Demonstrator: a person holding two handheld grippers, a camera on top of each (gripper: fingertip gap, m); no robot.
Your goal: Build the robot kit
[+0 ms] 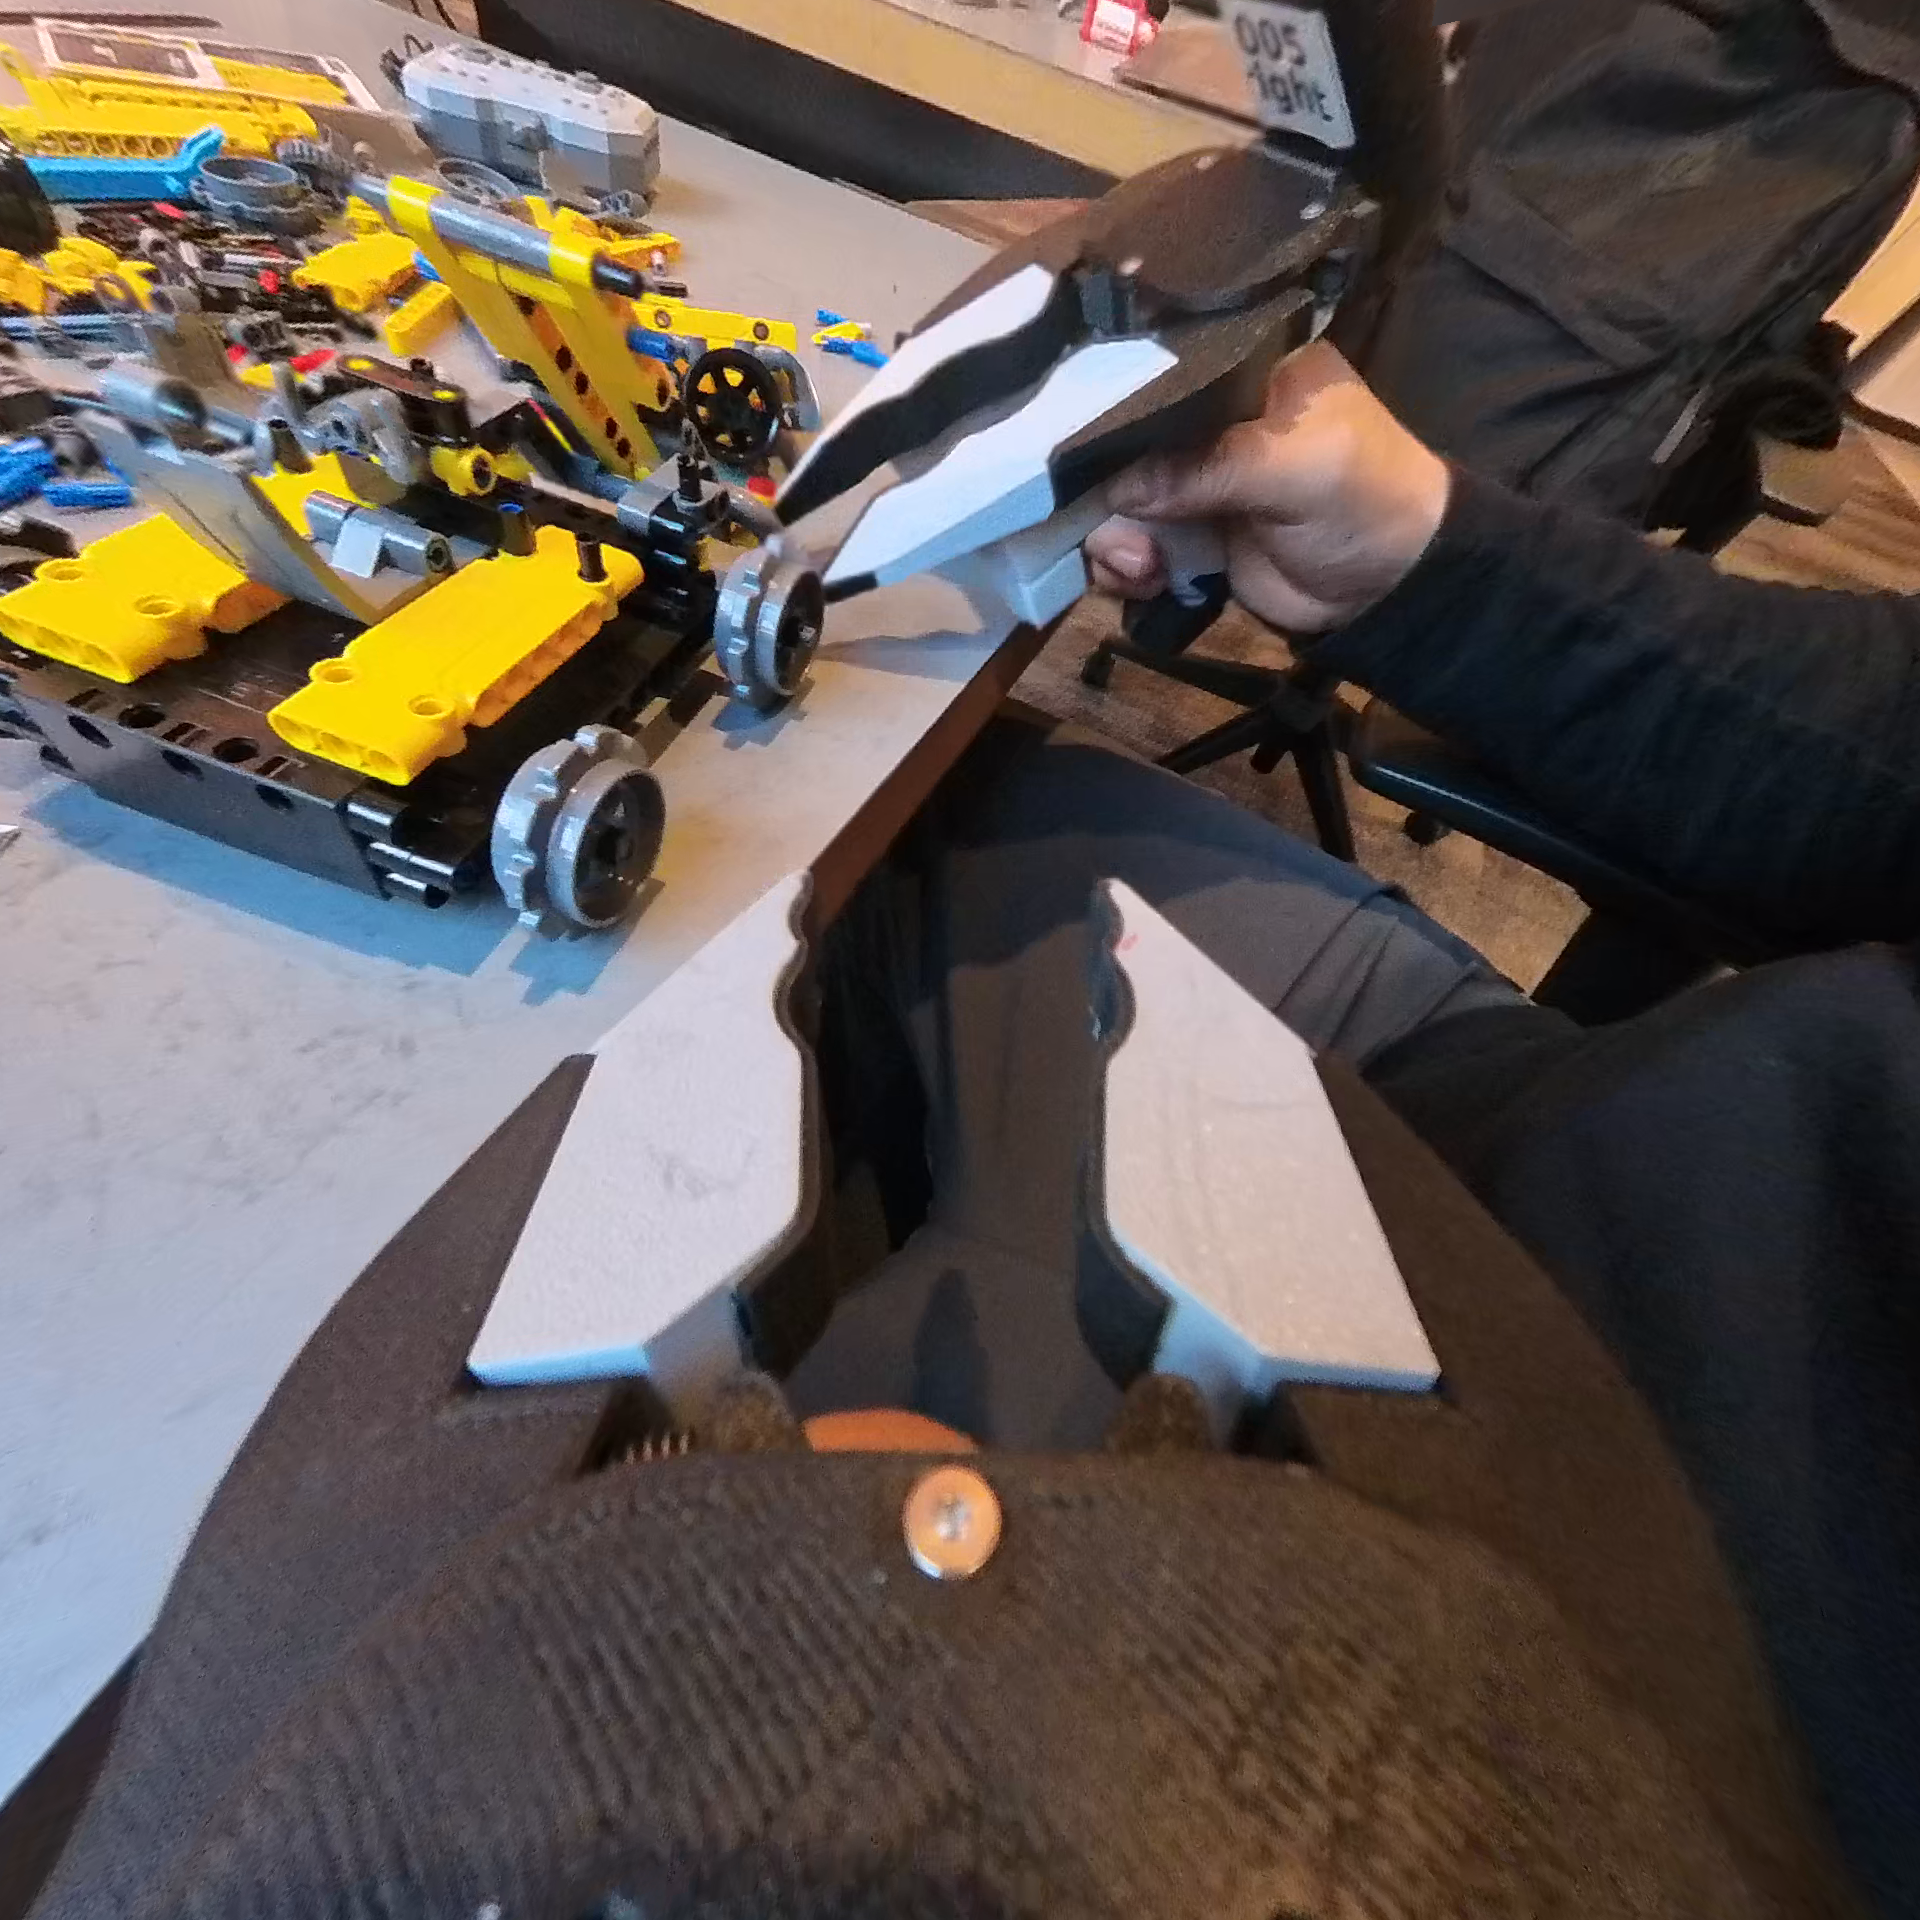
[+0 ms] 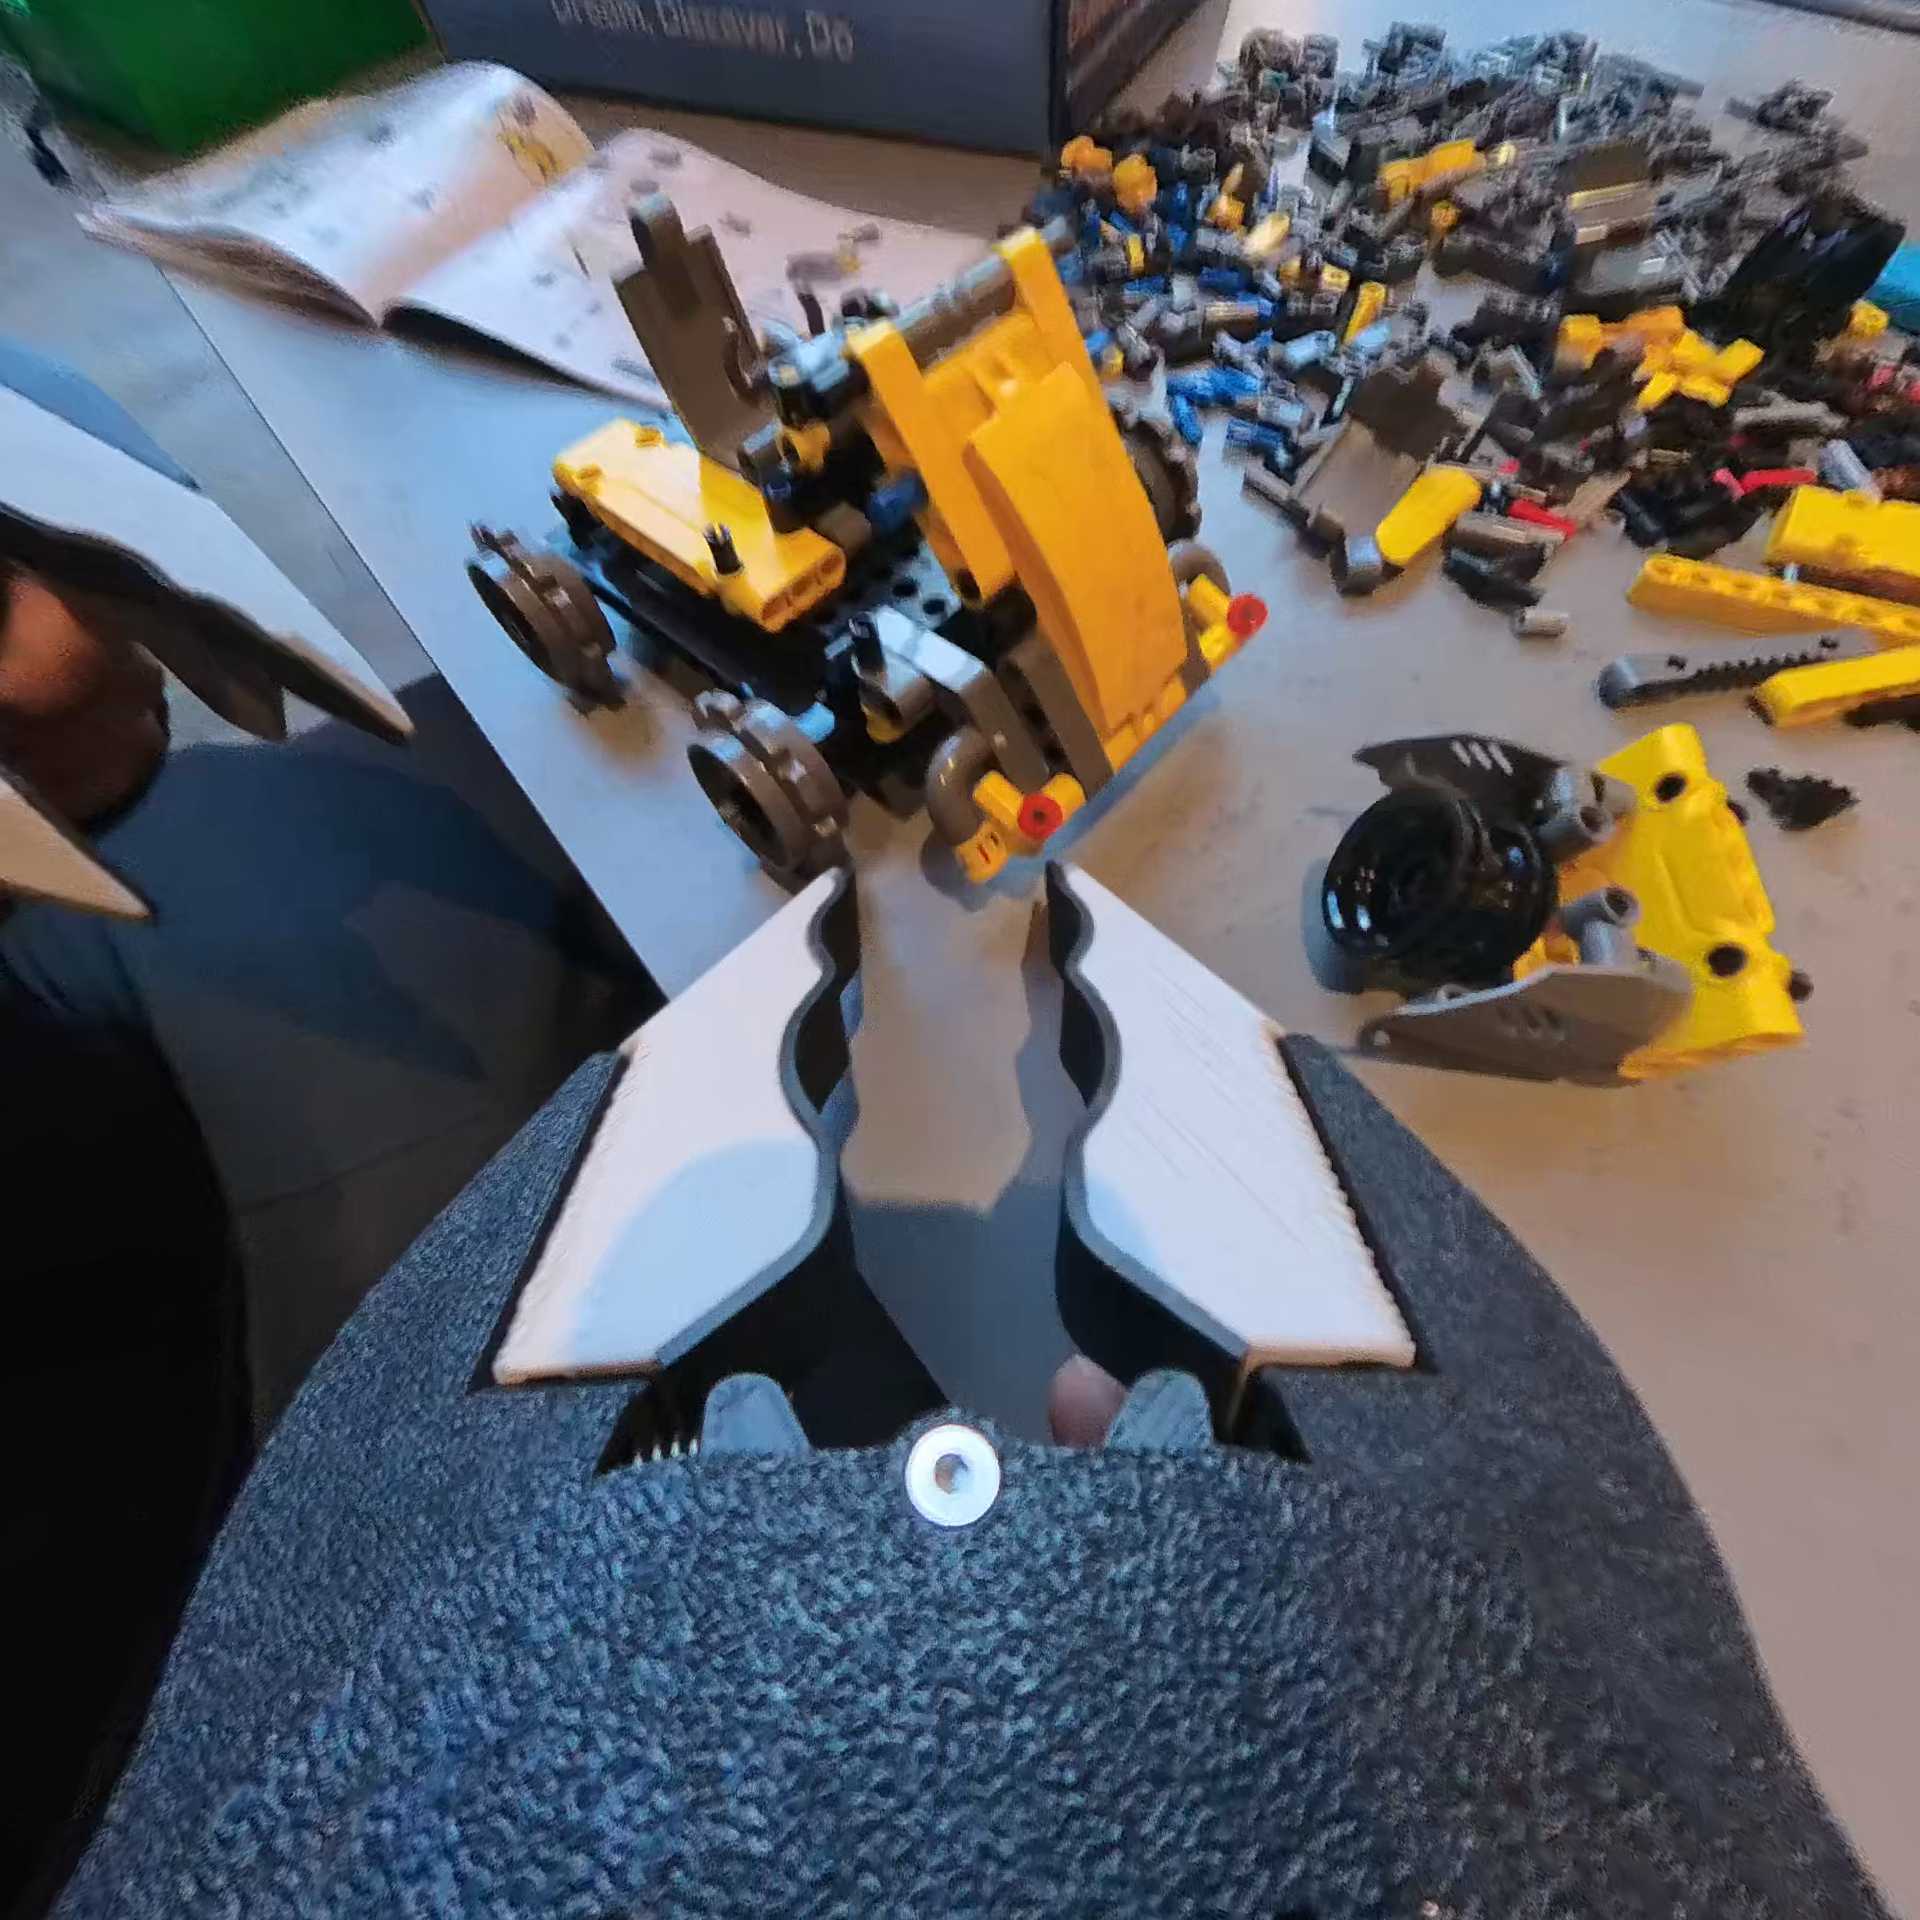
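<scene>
1. Both tongs are in view: the left gripper [image 1: 951, 904] hangs past the near table edge over a person's dark-clothed lap, jaws spread wide with nothing between them.
2. The right gripper [image 2: 951, 883], held by a hand [image 1: 1278, 499], has its jaws partly open and gripping nothing; its tips sit just beside the near end of the model, close to a grey wheel [image 1: 769, 623].
3. The yellow-and-black plastic brick vehicle model [image 2: 883, 582] stands near the table's edge, with grey toothed wheels, yellow side panels and a raised yellow arm.
4. A white tag with dark writing [image 1: 1288, 73] sits on the right gripper; an open instruction booklet [image 2: 416, 229] and a dark box with pale lettering [image 2: 727, 52] lie farther off.
5. The grey table [image 2: 1455, 1247] carries a loose pile of yellow, black and blue bricks [image 2: 1507, 260] and a separate yellow-and-grey sub-assembly [image 2: 1558, 914]. An office chair base [image 1: 1278, 717] stands on wooden flooring.
</scene>
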